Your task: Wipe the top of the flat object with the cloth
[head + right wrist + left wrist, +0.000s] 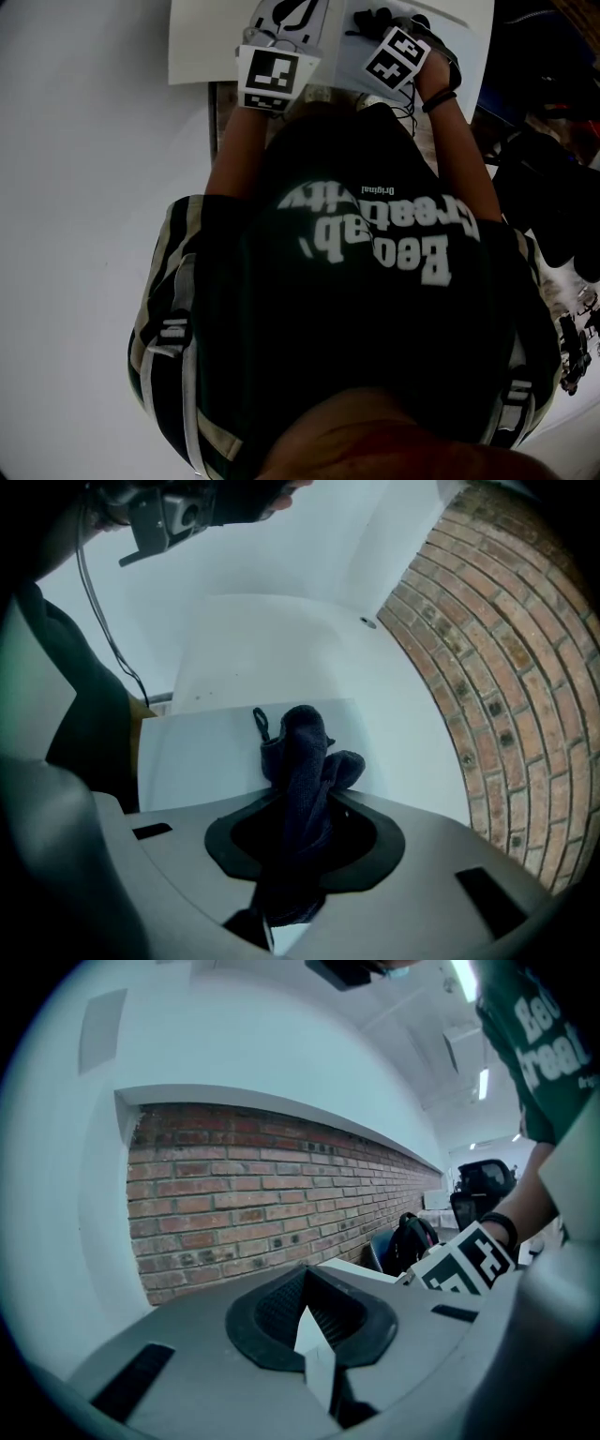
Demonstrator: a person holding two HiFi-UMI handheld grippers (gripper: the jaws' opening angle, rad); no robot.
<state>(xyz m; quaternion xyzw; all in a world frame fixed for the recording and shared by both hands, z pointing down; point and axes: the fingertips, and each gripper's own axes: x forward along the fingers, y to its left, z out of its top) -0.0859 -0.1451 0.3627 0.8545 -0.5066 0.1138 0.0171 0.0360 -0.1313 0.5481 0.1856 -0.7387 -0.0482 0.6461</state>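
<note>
Cloth point(305, 761), dark and bunched, is pinched in the clenched right gripper point(300, 841). Its free end sticks out along the jaws' line, a small loop at its tip, above the white flat board point(234, 752). The left gripper point(314, 1358) is closed on nothing and tilted up from the board toward a brick wall point(244, 1194). The board's long axis seems to run side to side across the person's front. To wipe well, I judge the cloth should be lowered until its bunch flattens on the board, then swept along that axis in overlapping passes, with the jaws off the surface.
</note>
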